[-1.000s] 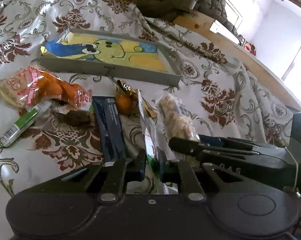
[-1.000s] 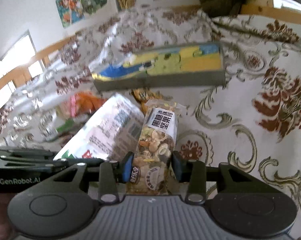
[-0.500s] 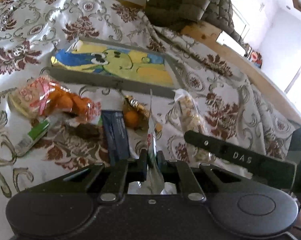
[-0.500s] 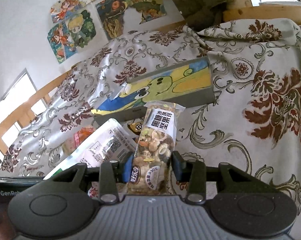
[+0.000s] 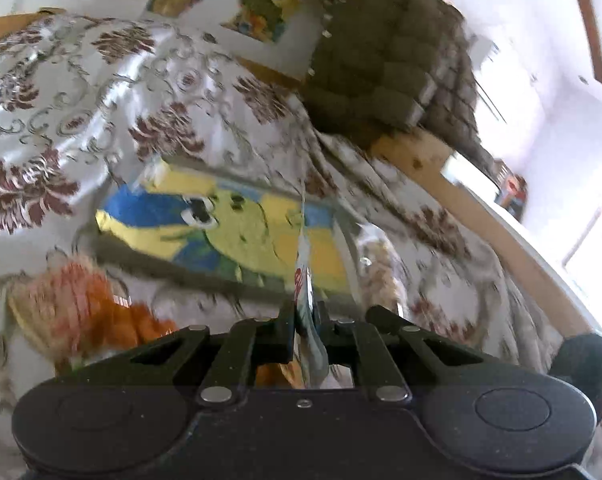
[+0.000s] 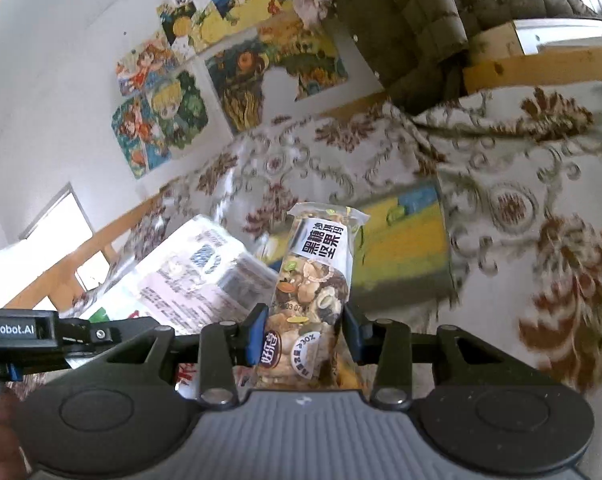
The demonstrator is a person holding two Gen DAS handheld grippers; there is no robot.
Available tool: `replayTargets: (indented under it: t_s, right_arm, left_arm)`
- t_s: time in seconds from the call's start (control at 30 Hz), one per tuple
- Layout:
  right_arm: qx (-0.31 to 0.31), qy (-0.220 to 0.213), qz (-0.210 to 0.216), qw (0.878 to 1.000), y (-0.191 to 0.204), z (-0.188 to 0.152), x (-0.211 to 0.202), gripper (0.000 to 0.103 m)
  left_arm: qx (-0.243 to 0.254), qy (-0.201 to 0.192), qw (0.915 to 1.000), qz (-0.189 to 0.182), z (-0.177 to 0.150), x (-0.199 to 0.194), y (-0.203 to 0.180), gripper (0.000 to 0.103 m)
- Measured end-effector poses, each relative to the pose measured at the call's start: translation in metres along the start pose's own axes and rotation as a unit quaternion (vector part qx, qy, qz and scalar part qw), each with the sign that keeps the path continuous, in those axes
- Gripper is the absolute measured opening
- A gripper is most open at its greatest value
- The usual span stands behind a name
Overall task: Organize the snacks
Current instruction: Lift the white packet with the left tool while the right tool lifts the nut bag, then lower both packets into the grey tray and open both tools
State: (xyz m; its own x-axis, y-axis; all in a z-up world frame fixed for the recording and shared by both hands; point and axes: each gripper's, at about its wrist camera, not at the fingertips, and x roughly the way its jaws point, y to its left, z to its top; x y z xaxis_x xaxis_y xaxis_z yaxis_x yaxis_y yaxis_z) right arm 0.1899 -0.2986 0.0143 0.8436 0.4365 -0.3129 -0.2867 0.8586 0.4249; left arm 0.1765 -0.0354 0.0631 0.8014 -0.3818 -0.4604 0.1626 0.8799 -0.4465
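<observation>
My left gripper [image 5: 305, 328] is shut on a flat white snack packet [image 5: 305, 280], seen edge-on and held above the floral cloth. My right gripper [image 6: 305, 332] is shut on a clear nut bar packet [image 6: 315, 280] with a black and white label, lifted off the cloth. The white packet [image 6: 205, 276] also shows at the left of the right wrist view, with the left gripper [image 6: 61, 336] beside it. A shallow grey tray [image 5: 221, 232] with a yellow, green and blue cartoon bottom lies ahead of both grippers; it also shows in the right wrist view [image 6: 405, 264].
An orange snack bag [image 5: 89, 308] lies on the cloth [image 5: 81, 120] left of my left gripper. The nut bar [image 5: 381, 264] shows blurred at the right. A dark quilted jacket [image 5: 393, 72] hangs over a wooden frame behind. Posters [image 6: 229, 64] cover the wall.
Both grippers have risen and tilted up with their packets, moving toward the tray. The snacks lying on the cloth have dropped low or out of view.
</observation>
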Motion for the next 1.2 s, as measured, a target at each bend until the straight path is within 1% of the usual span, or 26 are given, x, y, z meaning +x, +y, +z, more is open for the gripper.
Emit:
replayTargets:
  t_s: [0.17, 0.3, 0.47, 0.67, 0.77, 0.97, 1.07, 1.13, 1.2]
  right_arm:
    - [0.015, -0.025, 0.002, 1.0, -0.024, 0.025, 0.039, 0.045]
    - [0.02, -0.037, -0.005, 0.999, -0.042, 0.037, 0.072, 0.045]
    - [0.015, -0.025, -0.02, 0.999, -0.064, 0.044, 0.108, 0.045]
    - [0.011, -0.005, -0.036, 0.999, -0.082, 0.043, 0.127, 0.045]
    - [-0.001, 0.008, -0.043, 0.999, -0.083, 0.04, 0.132, 0.045]
    - [-0.028, 0.028, -0.049, 0.998, -0.073, 0.033, 0.136, 0.044]
    - [-0.044, 0.039, -0.051, 0.997, -0.067, 0.029, 0.138, 0.039]
    - [-0.061, 0.044, -0.056, 0.996, -0.061, 0.025, 0.14, 0.04]
    - [-0.076, 0.046, -0.061, 0.994, -0.057, 0.023, 0.14, 0.039]
  left_arm:
    - [-0.032, -0.015, 0.9991, 0.024, 0.033, 0.036, 0.011, 0.009]
    - [-0.024, -0.024, 0.9988, 0.036, 0.055, 0.07, 0.01, 0.009]
    - [-0.015, -0.022, 0.999, 0.035, 0.068, 0.117, 0.005, 0.009]
    - [-0.033, -0.005, 0.9988, 0.034, 0.062, 0.171, 0.008, 0.009]
    - [-0.036, 0.005, 0.9986, 0.039, 0.055, 0.188, 0.012, 0.009]
    - [-0.041, 0.017, 0.9972, 0.06, 0.045, 0.197, 0.023, 0.009]
    - [-0.039, 0.021, 0.9965, 0.07, 0.041, 0.196, 0.026, 0.01]
    - [-0.036, 0.025, 0.9958, 0.081, 0.04, 0.197, 0.027, 0.01]
    - [-0.03, 0.03, 0.9944, 0.097, 0.04, 0.198, 0.027, 0.015]
